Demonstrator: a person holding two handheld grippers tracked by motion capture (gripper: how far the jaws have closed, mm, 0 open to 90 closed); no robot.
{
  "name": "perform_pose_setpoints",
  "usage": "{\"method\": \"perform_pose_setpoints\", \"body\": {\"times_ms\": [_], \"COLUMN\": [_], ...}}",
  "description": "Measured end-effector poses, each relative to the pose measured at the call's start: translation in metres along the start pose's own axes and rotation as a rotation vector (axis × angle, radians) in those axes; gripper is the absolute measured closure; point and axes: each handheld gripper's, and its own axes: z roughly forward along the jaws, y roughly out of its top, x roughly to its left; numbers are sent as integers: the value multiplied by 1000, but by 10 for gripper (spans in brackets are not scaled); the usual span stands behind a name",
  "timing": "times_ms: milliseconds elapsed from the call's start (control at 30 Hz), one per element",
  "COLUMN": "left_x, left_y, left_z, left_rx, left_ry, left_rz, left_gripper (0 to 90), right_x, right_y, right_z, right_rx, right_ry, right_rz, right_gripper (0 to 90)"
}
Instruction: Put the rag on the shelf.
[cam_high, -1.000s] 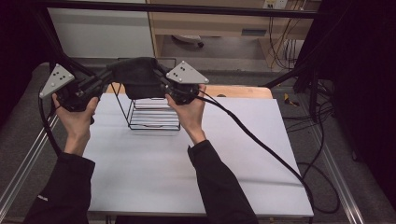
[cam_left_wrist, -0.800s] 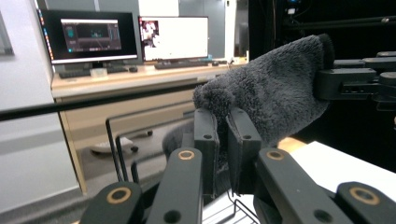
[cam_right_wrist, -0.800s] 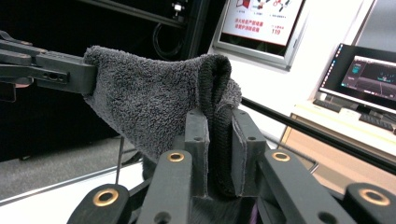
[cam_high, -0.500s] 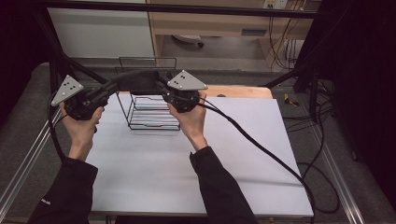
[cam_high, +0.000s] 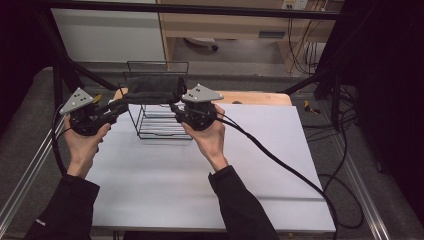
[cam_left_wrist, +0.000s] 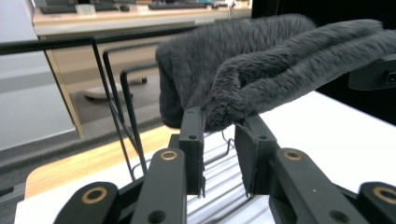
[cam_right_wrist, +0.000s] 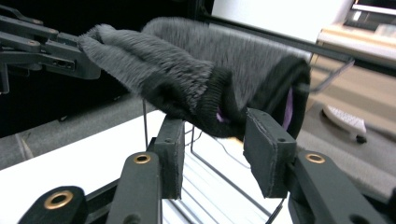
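A dark grey fuzzy sock lies stretched across the top rim of a black wire basket at the back of the white table. My left gripper is at the sock's left end and my right gripper at its right end. In the left gripper view the sock ends just at the parted jaws of the left gripper. In the right gripper view the sock's ribbed cuff, with a purple lining, hangs just above the right gripper, whose jaws stand wide apart. Both grippers are open.
A wooden board lies along the table's far edge behind the basket. The right gripper's cable trails across the table to the right. Black frame bars slant up at the back left. Cables lie on the floor at right.
The sock, held up between both grippers a second ago, now rests on the basket's rim. Both grippers have drawn apart and slightly back, the left one moving leftward.
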Motion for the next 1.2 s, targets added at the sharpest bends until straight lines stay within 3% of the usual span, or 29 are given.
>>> {"method": "perform_pose_setpoints", "body": {"times_ms": [433, 567, 633, 867, 1200], "left_x": [4, 4, 4, 1, -10], "left_y": [-32, -43, -49, -64, -67], "left_z": [27, 30, 31, 32, 23], "left_rx": [126, 162, 183, 257, 281], "left_ry": [12, 14, 7, 4, -35], "left_rz": [-43, -62, -71, -73, -51], "left_gripper": [605, 547, 514, 360, 146], "right_x": [-13, -18, -20, -27, -46], "right_y": [-44, -57, -62, -69, -74], "right_z": [22, 27, 25, 9, -39], "right_rx": [115, 132, 124, 157, 181], "right_ry": [46, 47, 46, 72, 62], "right_rz": [115, 130, 133, 118, 136], "right_gripper": [493, 414, 319, 133, 54]}}
